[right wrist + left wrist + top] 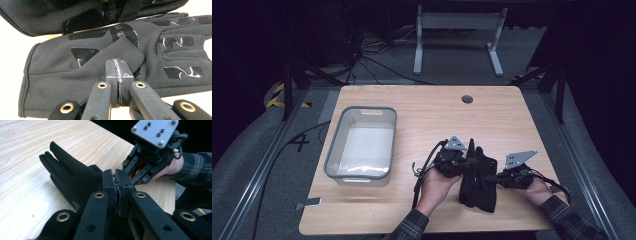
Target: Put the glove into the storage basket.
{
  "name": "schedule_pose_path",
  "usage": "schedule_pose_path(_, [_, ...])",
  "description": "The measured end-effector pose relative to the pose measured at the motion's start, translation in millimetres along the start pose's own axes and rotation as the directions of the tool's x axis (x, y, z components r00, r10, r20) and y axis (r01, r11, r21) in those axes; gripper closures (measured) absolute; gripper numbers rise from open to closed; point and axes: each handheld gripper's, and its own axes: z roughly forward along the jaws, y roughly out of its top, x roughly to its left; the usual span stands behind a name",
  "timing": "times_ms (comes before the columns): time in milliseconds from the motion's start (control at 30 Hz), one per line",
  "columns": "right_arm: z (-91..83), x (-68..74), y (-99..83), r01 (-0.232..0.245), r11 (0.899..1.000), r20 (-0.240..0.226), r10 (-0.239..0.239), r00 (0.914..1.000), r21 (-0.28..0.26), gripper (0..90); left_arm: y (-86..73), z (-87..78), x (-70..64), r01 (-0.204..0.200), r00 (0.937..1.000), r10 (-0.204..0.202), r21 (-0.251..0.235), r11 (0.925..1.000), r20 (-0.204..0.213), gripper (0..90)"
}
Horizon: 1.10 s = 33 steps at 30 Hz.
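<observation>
- Desk (422,107): pale wood, bearing a clear bin (362,142).
- Gloves (478,182): black pair at the near edge, glossy palm patches, printed lettering unreadable.
- Left gripper (470,161), right gripper (492,176): each clenched on glove fabric.

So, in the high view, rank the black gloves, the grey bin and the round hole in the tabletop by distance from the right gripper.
1. black gloves: right at the right gripper, between the two hands.
2. grey bin: on the table's left side.
3. round hole: near the far edge; too close to the bin's distance to rank firmly.
</observation>
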Motion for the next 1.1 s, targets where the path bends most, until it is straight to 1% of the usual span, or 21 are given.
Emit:
schedule_pose_path(167, [6.4, -0.2, 6.7, 0.014, 1.0, 0.005, -0.014, 0.9999, 0.003, 89.9, -0.6, 10.4, 1.7, 0.005, 0.9999, -0.005, 0.021, 0.9998, 0.011, 87.8])
schedule_pose_path(200, [7.5, -0.7, 7.5, 0.015, 1.0, 0.006, -0.015, 0.9999, 0.0, 89.9, -0.5, 13.8, 2.4, 0.004, 0.9998, -0.005, 0.025, 0.9997, 0.02, 87.8])
schedule_pose_path(267, [7.8, -1.0, 7.5, 0.014, 1.0, 0.007, -0.014, 0.9999, -0.002, 89.9, -0.5, 16.1, 2.1, 0.008, 0.9996, -0.008, 0.022, 0.9997, 0.027, 87.8])
schedule_pose_path(400, [8.0, -1.1, 7.4, 0.012, 1.0, 0.007, -0.012, 0.9999, -0.003, 89.9, 0.7, 26.8, 0.5, -0.003, 0.9989, 0.001, 0.039, 0.9992, 0.046, 87.8])
schedule_pose_path(533, [5.3, -1.2, 7.1, 0.015, 1.0, 0.015, -0.015, 0.9998, -0.002, 89.6, 1.2, 36.8, -1.8, -0.012, 0.9987, 0.009, 0.054, 0.9985, 0.049, 87.7])
schedule_pose_path(600, [-3.2, -3.0, 5.9, 0.011, 1.0, 0.034, -0.011, 0.9994, -0.015, 89.6, 1.3, 40.3, -2.6, -0.014, 0.9985, 0.011, 0.061, 0.9981, 0.054, 87.7])
schedule_pose_path(667, [-15.3, -7.1, 1.7, -0.005, 0.999, 0.059, 0.007, 0.9982, -0.033, 89.6, 1.1, 44.0, -3.5, -0.015, 0.9984, 0.011, 0.067, 0.9976, 0.056, 87.7])
schedule_pose_path(700, [-22.3, -10.4, -2.2, -0.022, 0.999, 0.079, 0.025, 0.9966, -0.037, 89.6, 0.7, 46.1, -3.8, -0.017, 0.9981, 0.013, 0.071, 0.9974, 0.06, 87.7])
schedule_pose_path(733, [-27.1, -12.9, -5.3, -0.027, 0.999, 0.094, 0.031, 0.9951, -0.043, 89.6, 0.3, 47.8, -4.1, -0.018, 0.9979, 0.013, 0.076, 0.997, 0.063, 87.6])
schedule_pose_path(767, [-30.2, -14.8, -7.9, -0.034, 0.998, 0.098, 0.039, 0.9944, -0.055, 89.6, -1.2, 52.0, -4.9, -0.017, 0.9977, 0.012, 0.081, 0.9965, 0.067, 87.5])
schedule_pose_path(800, [-35.1, -18.8, -11.5, -0.049, 0.997, 0.115, 0.056, 0.9918, -0.059, 89.6, -2.4, 54.8, -5.5, -0.018, 0.9976, 0.012, 0.089, 0.9959, 0.068, 87.3])
schedule_pose_path(900, [-41.3, -24.9, -14.5, -0.066, 0.995, 0.139, 0.076, 0.9874, -0.076, 89.6, -5.1, 62.7, -6.9, -0.018, 0.9966, 0.009, 0.106, 0.9942, 0.081, 86.5])
schedule_pose_path(1000, [-45.1, -28.8, -15.9, -0.074, 0.994, 0.161, 0.087, 0.983, -0.085, 89.2, -6.6, 68.8, -7.6, -0.019, 0.9954, 0.008, 0.114, 0.9933, 0.096, 85.4])
schedule_pose_path(1033, [-46.2, -30.0, -16.6, -0.076, 0.993, 0.168, 0.09, 0.9817, -0.09, 88.1, -7.0, 70.3, -7.9, -0.015, 0.9952, 0.004, 0.117, 0.993, 0.098, 83.1])
schedule_pose_path(1100, [-48.4, -32.5, -17.9, -0.084, 0.992, 0.179, 0.101, 0.9787, -0.099, 85.5, -7.5, 71.4, -7.9, -0.02, 0.9953, 0.009, 0.116, 0.9931, 0.097, 77.4])
